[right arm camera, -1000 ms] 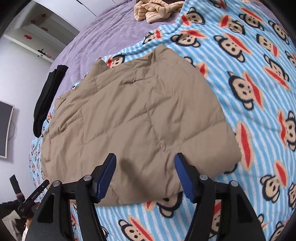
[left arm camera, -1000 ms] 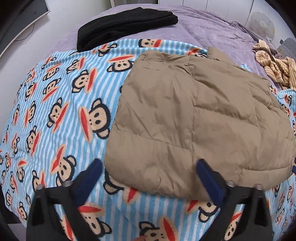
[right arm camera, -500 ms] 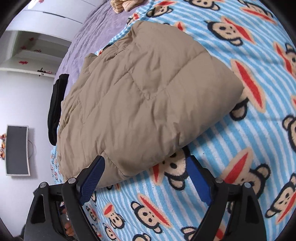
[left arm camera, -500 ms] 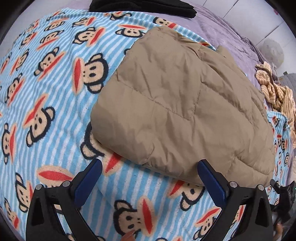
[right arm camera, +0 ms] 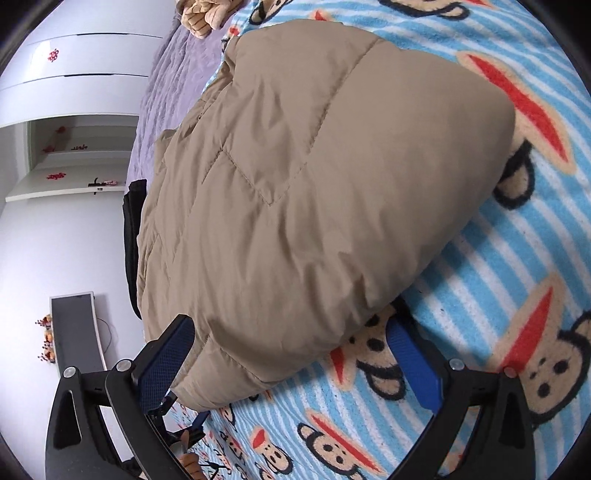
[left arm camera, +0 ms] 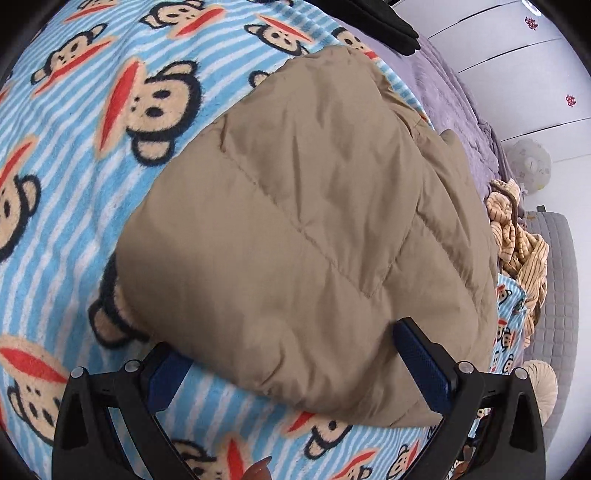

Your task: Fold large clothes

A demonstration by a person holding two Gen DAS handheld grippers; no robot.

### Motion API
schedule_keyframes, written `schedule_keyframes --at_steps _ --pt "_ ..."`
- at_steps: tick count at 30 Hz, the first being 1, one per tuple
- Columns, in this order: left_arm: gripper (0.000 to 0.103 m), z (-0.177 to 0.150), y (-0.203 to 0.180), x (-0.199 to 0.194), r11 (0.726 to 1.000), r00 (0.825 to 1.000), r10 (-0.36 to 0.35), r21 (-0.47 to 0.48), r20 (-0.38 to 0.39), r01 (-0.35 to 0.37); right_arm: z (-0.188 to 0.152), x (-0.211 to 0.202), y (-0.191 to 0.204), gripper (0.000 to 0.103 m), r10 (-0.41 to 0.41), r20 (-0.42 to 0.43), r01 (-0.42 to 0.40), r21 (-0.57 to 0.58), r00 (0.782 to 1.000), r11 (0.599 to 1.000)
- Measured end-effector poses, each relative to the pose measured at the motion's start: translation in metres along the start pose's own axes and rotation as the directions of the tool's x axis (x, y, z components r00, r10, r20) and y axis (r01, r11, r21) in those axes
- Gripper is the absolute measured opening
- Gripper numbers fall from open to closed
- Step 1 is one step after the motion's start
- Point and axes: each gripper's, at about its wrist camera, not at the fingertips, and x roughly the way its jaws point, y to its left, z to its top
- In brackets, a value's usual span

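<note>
A tan quilted jacket lies folded on a blue striped monkey-print blanket spread over the bed. My left gripper is open and straddles the jacket's near edge. Its left pad sits low at the hem and its right pad rests over the fabric. In the right wrist view the same jacket fills the middle. My right gripper is low on the blanket with its jaws opening wide. The jacket's near corner lies between them, and the pads do not press on it.
A black garment lies beyond the jacket on the purple bedspread. A yellow striped garment is heaped at the right beside a grey quilted cushion. A wall screen and white cupboards stand past the bed.
Both grippers have come down and rolled, closing in on the jacket's near edge, which now lies between each pair of fingers. The right jaws have spread wider.
</note>
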Motion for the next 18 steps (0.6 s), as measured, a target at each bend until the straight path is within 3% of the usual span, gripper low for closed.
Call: schedule_keyframes --at_steps 6,9,10,12,13,14,17,18 --pt "0.103 0.015 -0.011 0.017 1.0 0.999 0.02 -0.014 0.034 -0.02 0.019 0.034 0.005 0.103 0.117 -0.042 -0.114 0.067 0.992 0.991" --pt "0.102 0.018 -0.007 0.019 0.999 1.0 0.013 -0.049 0.025 -0.011 0.025 0.046 0.001 0.103 0.139 -0.053 -0.132 0.114 0.989 0.985" --pt "0.097 0.018 -0.005 0.017 0.999 1.0 0.002 -0.055 0.023 0.0 0.026 0.047 0.0 0.103 0.14 -0.054 -0.133 0.128 0.989 0.983" --pt "0.053 0.021 -0.003 0.012 0.998 0.999 -0.043 -0.039 0.019 0.044 0.026 0.046 -0.001 0.102 0.153 -0.06 -0.143 0.144 0.986 0.979" --pt "0.04 0.022 -0.003 0.008 0.997 0.997 -0.07 -0.028 0.023 0.071 0.025 0.045 -0.004 0.096 0.149 -0.062 -0.138 0.156 0.987 0.978" --pt "0.024 0.023 -0.006 0.002 0.996 0.995 -0.09 -0.006 0.032 0.09 0.025 0.045 -0.007 0.074 0.141 -0.067 -0.128 0.172 0.988 0.977" --pt "0.017 0.018 -0.025 -0.022 0.99 0.995 -0.057 0.13 0.086 0.045 0.021 0.044 -0.011 0.035 0.186 -0.057 -0.172 0.201 0.981 0.965" --pt "0.017 0.015 -0.033 -0.031 0.984 0.994 -0.043 0.179 0.104 0.024 0.02 0.042 -0.007 0.031 0.186 -0.054 -0.173 0.18 0.981 0.968"
